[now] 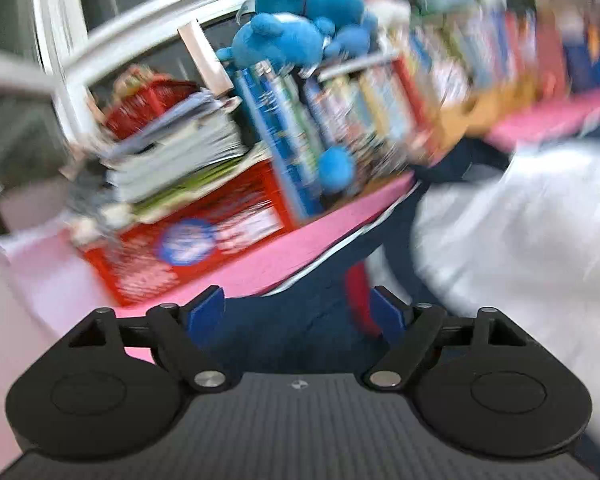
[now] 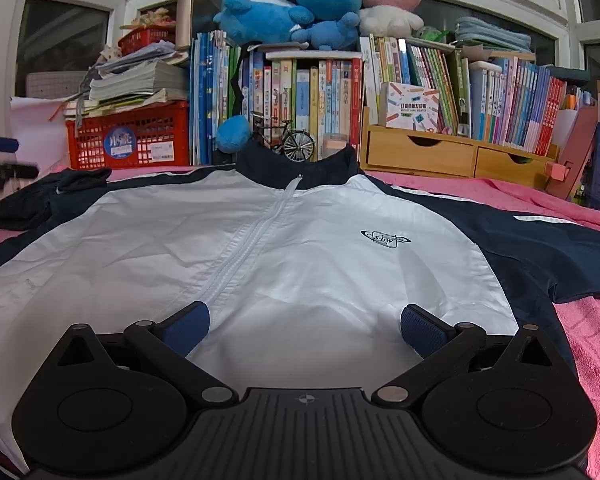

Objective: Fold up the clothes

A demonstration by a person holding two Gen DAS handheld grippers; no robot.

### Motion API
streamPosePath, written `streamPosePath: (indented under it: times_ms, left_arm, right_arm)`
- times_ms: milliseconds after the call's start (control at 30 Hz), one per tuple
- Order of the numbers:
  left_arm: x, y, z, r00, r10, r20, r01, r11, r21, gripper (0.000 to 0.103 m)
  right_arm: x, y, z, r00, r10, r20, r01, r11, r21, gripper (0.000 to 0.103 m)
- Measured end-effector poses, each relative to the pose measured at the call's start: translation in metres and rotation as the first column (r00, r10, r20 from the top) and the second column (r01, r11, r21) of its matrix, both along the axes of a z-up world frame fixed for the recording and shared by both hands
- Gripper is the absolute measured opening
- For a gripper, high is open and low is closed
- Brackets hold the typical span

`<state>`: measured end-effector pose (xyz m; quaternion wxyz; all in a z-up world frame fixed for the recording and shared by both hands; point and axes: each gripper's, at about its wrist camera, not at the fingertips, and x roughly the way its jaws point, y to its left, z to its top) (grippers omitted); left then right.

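Note:
A white jacket (image 2: 300, 248) with navy sleeves, a navy collar and a centre zip lies face up on a pink blanket (image 2: 588, 340). My right gripper (image 2: 306, 328) hovers open over its lower front, blue pads (image 2: 188, 328) spread wide with nothing between them. The left-hand navy sleeve (image 2: 40, 200) lies bunched near the shoulder. The left wrist view is motion-blurred. There my left gripper (image 1: 298, 312) is open above navy sleeve cloth (image 1: 292, 336) with a red stripe, its pads not pressing on it. The white jacket body (image 1: 520, 240) lies to its right. The left gripper (image 2: 18, 158) also shows at the right wrist view's left edge.
Behind the jacket stand rows of books (image 2: 320, 96), a red crate (image 2: 132, 144) stacked with papers, a wooden drawer unit (image 2: 440, 152) and a small model bicycle (image 2: 288, 140). Blue and pink plush toys (image 2: 300, 4) sit on top of the books. Windows are behind them.

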<state>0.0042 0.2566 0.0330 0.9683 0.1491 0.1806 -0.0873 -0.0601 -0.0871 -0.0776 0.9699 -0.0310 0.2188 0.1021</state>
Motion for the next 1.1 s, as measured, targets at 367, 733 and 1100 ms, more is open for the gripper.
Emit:
streamPosePath:
  times_ms: [367, 733, 1100]
  left_arm:
    - [0.059, -0.029, -0.038, 0.981, 0.142, -0.136, -0.147, 0.989, -0.027, 0.019]
    - [0.045, 0.072, 0.013, 0.69, 0.592, 0.415, -0.712, 0.656, 0.248, 0.011]
    - [0.085, 0.147, -0.06, 0.557, 0.789, 0.259, -0.813, 0.454, 0.365, 0.016]
  right_arm:
    - [-0.002, 0.0, 0.0, 1.0, 0.003, 0.006, -0.003, 1.0, -0.003, 0.103]
    - [-0.002, 0.0, 0.0, 1.0, 0.012, 0.016, -0.012, 1.0, -0.009, 0.103]
    - [-0.001, 0.0, 0.0, 1.0, 0.018, 0.009, -0.018, 1.0, -0.01, 0.103]
